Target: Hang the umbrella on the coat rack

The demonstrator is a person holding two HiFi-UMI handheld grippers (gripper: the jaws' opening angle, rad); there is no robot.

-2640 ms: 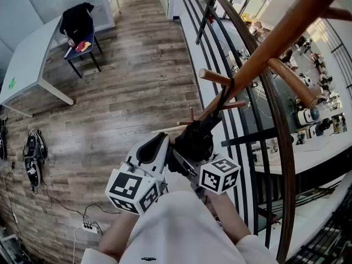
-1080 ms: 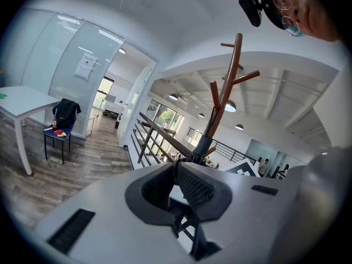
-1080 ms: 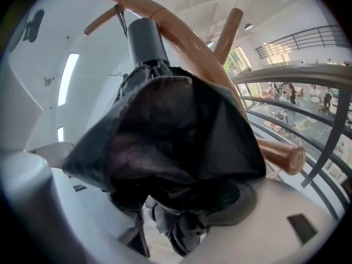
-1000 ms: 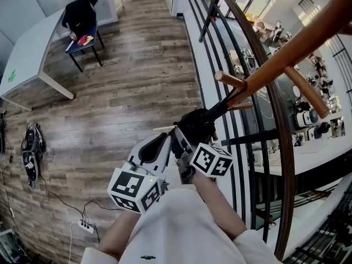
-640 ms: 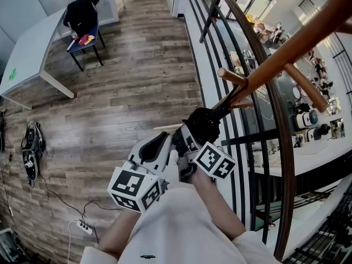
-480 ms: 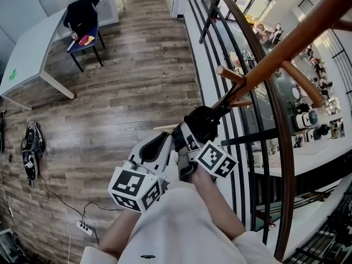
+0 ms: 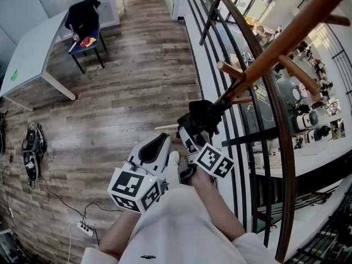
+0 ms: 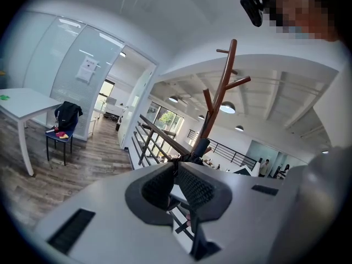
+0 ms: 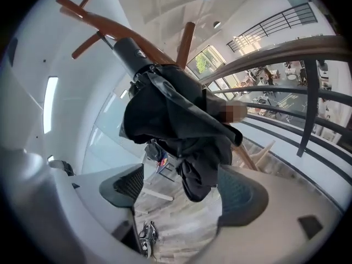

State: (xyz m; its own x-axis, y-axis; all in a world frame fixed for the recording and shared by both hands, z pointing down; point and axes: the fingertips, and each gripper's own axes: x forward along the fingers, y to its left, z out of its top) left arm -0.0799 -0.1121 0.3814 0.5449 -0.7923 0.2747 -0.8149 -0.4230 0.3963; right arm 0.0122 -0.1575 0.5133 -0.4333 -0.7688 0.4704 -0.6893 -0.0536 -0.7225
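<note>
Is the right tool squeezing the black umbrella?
No, the right tool has just been opening; its jaws stand wide apart, and the folded black fabric umbrella hangs between them unpressed.

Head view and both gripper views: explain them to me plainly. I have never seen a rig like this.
There is no robot here: a person holds a two-jaw gripper in each hand. The head view looks steeply down from the person's head at both grippers, the wooden floor and a railing. Each gripper view looks along that gripper's own jaws. The left gripper is shut and holds nothing. The right gripper has just been opening. The folded black umbrella hangs between its jaws, but the pads do not press it. Its strap runs up to the wooden coat rack. A table and a chair stand farther off.
</note>
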